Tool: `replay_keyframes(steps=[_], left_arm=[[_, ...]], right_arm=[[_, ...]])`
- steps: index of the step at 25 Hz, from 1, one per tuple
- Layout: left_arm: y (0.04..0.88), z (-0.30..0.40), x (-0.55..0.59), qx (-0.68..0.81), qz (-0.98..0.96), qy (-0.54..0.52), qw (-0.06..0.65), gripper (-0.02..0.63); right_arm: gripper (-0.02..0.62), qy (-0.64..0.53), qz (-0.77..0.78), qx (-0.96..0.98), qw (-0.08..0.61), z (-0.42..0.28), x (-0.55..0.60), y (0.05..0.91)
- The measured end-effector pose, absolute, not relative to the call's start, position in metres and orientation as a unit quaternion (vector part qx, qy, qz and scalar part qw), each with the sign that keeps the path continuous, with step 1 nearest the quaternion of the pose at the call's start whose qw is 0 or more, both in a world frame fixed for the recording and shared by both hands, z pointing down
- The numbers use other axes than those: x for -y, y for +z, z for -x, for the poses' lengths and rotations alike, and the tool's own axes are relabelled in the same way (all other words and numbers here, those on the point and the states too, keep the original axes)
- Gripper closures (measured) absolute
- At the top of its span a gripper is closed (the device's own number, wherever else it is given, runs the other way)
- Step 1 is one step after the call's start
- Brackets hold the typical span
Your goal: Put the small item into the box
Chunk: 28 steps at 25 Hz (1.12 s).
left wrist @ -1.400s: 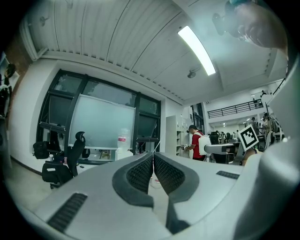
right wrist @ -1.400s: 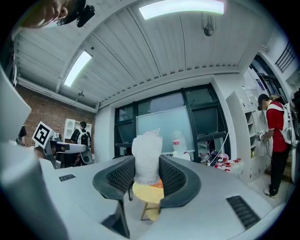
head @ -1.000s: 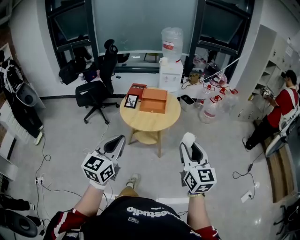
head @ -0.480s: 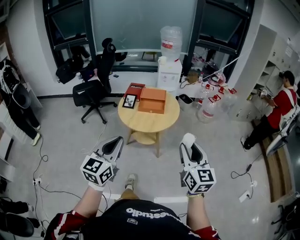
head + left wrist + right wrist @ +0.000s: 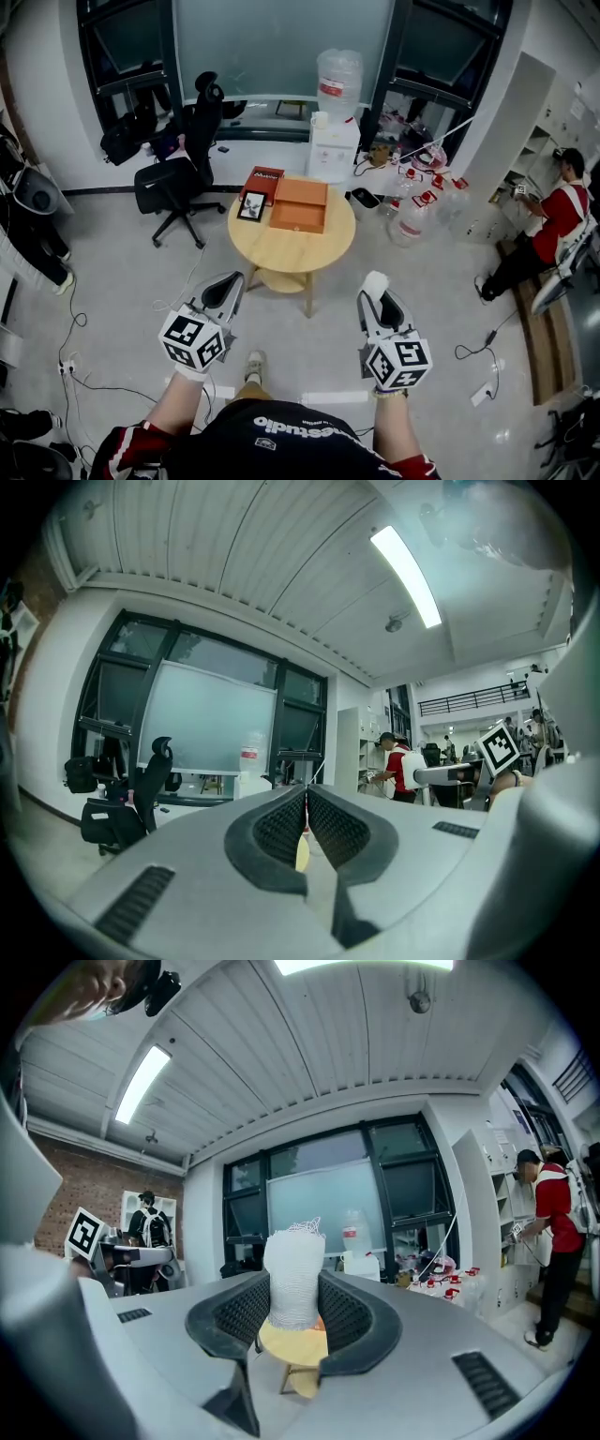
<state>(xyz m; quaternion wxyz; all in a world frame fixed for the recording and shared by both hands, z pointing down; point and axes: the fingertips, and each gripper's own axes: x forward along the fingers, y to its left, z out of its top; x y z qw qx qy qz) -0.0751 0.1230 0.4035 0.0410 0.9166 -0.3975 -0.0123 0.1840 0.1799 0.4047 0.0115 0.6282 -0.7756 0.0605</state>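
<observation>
Standing ahead, one round bench (image 5: 291,248) is carrying one orange box (image 5: 300,204), inside not showing. Two grippers are hovering short of it: left gripper (image 5: 221,286) pinching nothing, jaws together; right gripper (image 5: 379,295) clamping one white small item (image 5: 293,1274), well apart from box.

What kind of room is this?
Probably an office or workroom. There is a black office chair on wheels, a water cooler with a big bottle on top, and spare water bottles standing on the floor beside it.
</observation>
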Motion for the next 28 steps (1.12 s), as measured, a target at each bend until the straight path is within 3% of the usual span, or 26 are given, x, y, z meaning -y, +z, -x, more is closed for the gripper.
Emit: replay_keyframes(steps=[28], left_arm=[[0.404, 0.087, 0.074, 0.370, -0.927, -0.023, 0.052, 0.584]], right_arm=[[0.414, 0.073, -0.643, 0.762, 0.037, -0.158, 0.004, 0.404]])
